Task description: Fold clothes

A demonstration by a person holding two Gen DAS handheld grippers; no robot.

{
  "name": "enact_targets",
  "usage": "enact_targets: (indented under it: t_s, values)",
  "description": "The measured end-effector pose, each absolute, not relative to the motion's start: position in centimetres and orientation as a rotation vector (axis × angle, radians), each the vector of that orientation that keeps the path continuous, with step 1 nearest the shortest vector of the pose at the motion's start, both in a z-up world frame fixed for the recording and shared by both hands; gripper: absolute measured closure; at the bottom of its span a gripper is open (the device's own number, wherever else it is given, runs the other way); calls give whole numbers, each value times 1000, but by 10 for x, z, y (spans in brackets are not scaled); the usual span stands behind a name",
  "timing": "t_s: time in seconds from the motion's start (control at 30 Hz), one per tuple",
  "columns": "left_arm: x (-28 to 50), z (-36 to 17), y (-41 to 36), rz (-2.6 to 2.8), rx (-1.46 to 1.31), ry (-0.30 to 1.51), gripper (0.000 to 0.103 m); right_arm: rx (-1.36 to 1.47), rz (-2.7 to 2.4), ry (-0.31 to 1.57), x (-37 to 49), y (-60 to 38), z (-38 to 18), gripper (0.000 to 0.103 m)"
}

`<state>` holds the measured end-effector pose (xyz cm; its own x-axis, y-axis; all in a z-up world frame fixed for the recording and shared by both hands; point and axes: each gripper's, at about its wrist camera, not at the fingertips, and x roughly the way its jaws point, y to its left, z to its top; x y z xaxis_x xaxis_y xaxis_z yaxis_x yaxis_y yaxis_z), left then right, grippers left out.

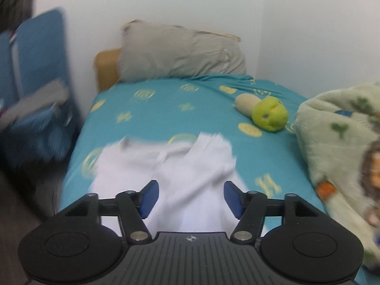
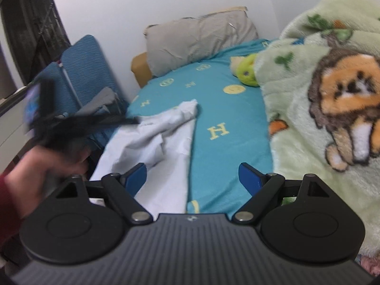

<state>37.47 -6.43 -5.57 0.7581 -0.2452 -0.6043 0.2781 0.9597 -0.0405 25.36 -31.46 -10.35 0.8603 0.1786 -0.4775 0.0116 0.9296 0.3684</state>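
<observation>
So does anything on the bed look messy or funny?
Yes, the white garment lies rumpled near the bed's left edge, one part flopped over crookedly. The lion blanket is heaped on the right, crowding the green toy.

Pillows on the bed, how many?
1. The grey pillow leans against the wall at the head of the bed. The bunched fleece blanket could hide another.

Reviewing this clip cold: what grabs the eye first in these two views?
The white garment lies rumpled on the turquoise bedsheet, just ahead of the open left gripper. To the right, a pale green fleece blanket with a lion print is heaped along the wall side. A lime-green plush toy sits between the blanket and the grey pillow at the head of the bed.
</observation>
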Motion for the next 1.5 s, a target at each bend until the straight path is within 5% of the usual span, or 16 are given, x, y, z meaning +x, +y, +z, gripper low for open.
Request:
enact_targets:
  t_s: [0.4,0.6,0.9,1.0,1.13,1.5]
  values:
    - [153,-49,216,-254,-310,853,31,307,158,545,200,-291,-83,17]
    - [106,-137,303,-283,-610,955,30,290,170,584,176,-267,-75,17]
    - [78,-246,308,-464,-933,1051,31,226,173,612,173,-230,-71,17]
    - [71,-236,297,-552,-844,1037,52,215,167,632,177,-226,-76,17]
    - [65,-202,284,-645,-643,986,95,222,157,642,178,-228,-78,17]
    - [51,-38,215,-603,-47,812,99,272,158,664,182,-245,-92,17]
